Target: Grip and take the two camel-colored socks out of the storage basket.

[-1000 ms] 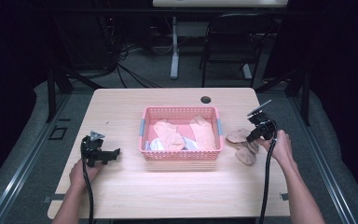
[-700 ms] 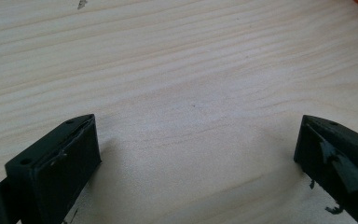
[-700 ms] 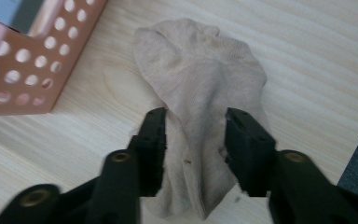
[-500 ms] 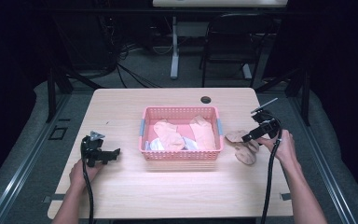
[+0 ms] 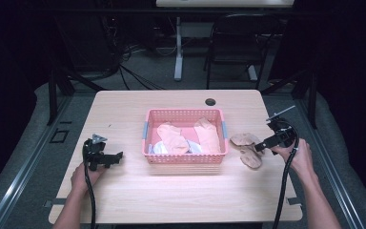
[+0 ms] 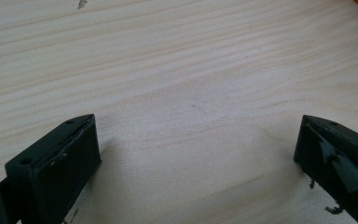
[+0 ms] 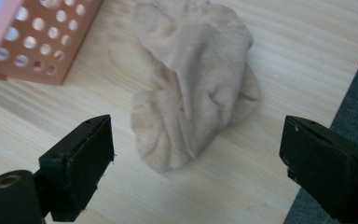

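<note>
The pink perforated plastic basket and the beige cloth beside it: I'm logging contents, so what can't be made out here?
- High view: the white item in the pink perforated plastic basket lies mostly under the peach cloths.
- High view: the beige cloth pile is too small to count pieces.
- Right gripper view: the pile's top is cut off by the frame edge; the basket shows just a corner.

This looks like a lab or recording studio rather than a home. A plain pale-wood tabletop (image 5: 124,114) stands on grey carpet (image 5: 38,143), lit from above against dark surroundings. Loose black cables (image 5: 124,71) trail over the floor behind it, beside a black chair (image 5: 233,43) and a white desk leg (image 5: 178,52).
</note>
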`<state>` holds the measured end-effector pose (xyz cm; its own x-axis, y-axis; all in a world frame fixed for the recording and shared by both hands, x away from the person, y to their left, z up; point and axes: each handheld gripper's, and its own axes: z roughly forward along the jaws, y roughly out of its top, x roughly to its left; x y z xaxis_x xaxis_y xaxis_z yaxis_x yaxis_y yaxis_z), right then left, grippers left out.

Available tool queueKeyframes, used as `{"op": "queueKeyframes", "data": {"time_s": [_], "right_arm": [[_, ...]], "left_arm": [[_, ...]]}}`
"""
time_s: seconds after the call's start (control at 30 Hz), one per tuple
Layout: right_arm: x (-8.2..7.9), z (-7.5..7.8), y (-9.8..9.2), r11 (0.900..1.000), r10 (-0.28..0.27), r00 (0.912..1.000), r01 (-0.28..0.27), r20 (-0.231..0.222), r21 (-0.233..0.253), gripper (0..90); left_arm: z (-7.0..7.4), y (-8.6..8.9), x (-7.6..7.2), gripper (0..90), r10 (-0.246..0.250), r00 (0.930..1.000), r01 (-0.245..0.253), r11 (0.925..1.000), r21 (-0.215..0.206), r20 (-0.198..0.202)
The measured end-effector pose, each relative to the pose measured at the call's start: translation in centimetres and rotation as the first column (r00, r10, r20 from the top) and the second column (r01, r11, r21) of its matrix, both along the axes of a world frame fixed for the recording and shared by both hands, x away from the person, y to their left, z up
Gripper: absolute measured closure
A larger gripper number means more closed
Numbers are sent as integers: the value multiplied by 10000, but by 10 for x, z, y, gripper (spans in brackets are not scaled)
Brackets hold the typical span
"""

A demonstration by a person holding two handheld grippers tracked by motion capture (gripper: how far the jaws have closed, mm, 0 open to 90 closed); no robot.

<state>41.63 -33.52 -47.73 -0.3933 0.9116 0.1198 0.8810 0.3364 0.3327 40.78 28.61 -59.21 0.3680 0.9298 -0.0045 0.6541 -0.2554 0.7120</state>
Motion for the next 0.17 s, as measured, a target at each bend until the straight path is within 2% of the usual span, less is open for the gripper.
{"op": "queueKeyframes", "data": {"time_s": [0.17], "right_arm": [[3,-8,-7,9999,-93,9997,94,-233,41,68]], "left_arm": [[0,0,0,0,-3,10000,3,10000,1,1]]}}
